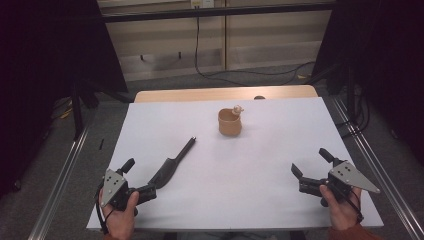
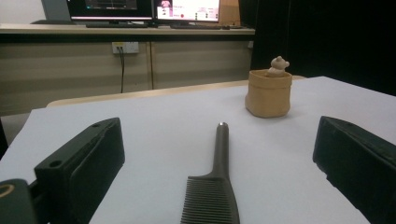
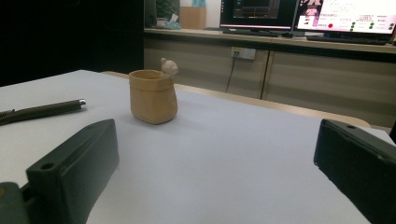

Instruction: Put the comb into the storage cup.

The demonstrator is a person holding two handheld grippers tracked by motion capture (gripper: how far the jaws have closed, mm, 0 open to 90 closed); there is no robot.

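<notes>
Two tongs, both with jaws apart, nothing held. Left tongs point(image 1: 137, 180) sit near the bench's point(image 1: 280, 150) front-left corner; right tongs point(image 1: 312, 167) near the front-right corner.

Comb point(image 1: 172, 165) lies flat on the bench, left of centre, toothed end toward the front edge and right up against the left tongs. Handle runs away toward the far edge, angled a bit right, tip pointing roughly at the cup point(image 1: 230, 122).

Left gripper view: comb point(image 2: 212, 186) sits dead centre between the two jaws, long axis running straight away from the camera, teeth nearest, handle tip farthest. So the tongs are already lined up along the comb, jaws either side of the toothed end, not touching it as far as I can tell.

Cup is near the middle of the far half, upright, well apart from both tongs, small bear figure point(image 1: 238, 108) poking over its rim. Right gripper view: cup point(image 3: 153, 95) ahead and left, comb handle point(image 3: 44, 111) at far left, well off.

Judgement: left hand is clearly nearer the comb and the obvious one to take it. Jaws need to close across the comb's width. It lies flat and thin on the sheet, so they have to come down low or it slips out.
</notes>
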